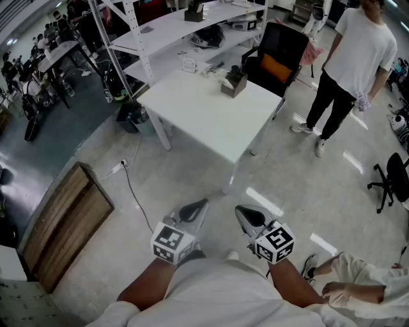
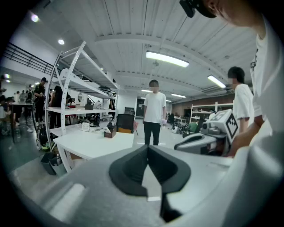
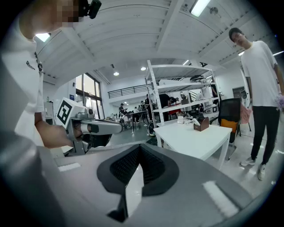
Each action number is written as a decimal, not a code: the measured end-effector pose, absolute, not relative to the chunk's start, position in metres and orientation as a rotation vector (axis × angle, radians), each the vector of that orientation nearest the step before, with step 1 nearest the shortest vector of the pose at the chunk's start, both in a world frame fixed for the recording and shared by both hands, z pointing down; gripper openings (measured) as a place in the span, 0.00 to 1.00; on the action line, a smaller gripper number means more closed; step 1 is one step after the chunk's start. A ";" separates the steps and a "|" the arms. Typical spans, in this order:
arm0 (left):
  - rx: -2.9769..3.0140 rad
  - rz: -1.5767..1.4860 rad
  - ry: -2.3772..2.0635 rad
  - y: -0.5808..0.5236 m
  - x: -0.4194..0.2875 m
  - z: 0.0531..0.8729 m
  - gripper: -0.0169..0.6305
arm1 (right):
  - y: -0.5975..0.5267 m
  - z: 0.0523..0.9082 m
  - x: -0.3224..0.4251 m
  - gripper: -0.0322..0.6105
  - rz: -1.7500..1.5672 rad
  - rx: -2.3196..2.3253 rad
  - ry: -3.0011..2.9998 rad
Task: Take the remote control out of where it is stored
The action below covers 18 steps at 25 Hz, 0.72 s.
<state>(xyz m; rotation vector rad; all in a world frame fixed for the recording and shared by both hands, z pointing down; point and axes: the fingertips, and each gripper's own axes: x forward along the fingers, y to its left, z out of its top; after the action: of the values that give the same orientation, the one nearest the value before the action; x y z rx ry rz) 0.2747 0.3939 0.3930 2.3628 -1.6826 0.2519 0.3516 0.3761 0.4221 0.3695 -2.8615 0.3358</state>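
Position: both grippers are held low and close to the body, well apart from the white table [image 1: 211, 121].
- Left gripper [image 1: 199, 205]: the jaws are closed tip to tip, with nothing between them.
- Right gripper [image 1: 241, 211]: the jaws are closed the same way and nothing is held.

Risks, left to right:
- A cable [image 1: 132, 190] lies on the floor near the table's left side. It could be caught underfoot if the approach is made from that side.
- Both claws are closed. If they are not opened before the reach, the brown box [image 1: 234, 83] at the table's far edge could be pushed over the edge rather than entered.
- The far right side is crowded by a black chair [image 1: 281, 51] and a standing person [image 1: 358, 57]. A reach from that side could be blocked.

Containers:
- Brown box: dark items are seen standing in it, too small to be told apart. The remote control is not made out in any view, and it is judged likely to be stored here.
- Dark holder [image 1: 193, 11] on the shelf rack [image 1: 160, 25], farther back: its contents cannot be told.
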 end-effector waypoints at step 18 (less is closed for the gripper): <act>2.362 0.245 -1.642 0.392 0.282 0.394 0.03 | 0.375 0.419 0.353 0.06 0.358 0.380 -2.884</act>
<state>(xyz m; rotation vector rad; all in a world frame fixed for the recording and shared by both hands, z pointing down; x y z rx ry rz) 0.2821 0.3923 0.3945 2.3618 -1.6415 0.2452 0.3525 0.3750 0.4187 0.3800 -2.8841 0.3581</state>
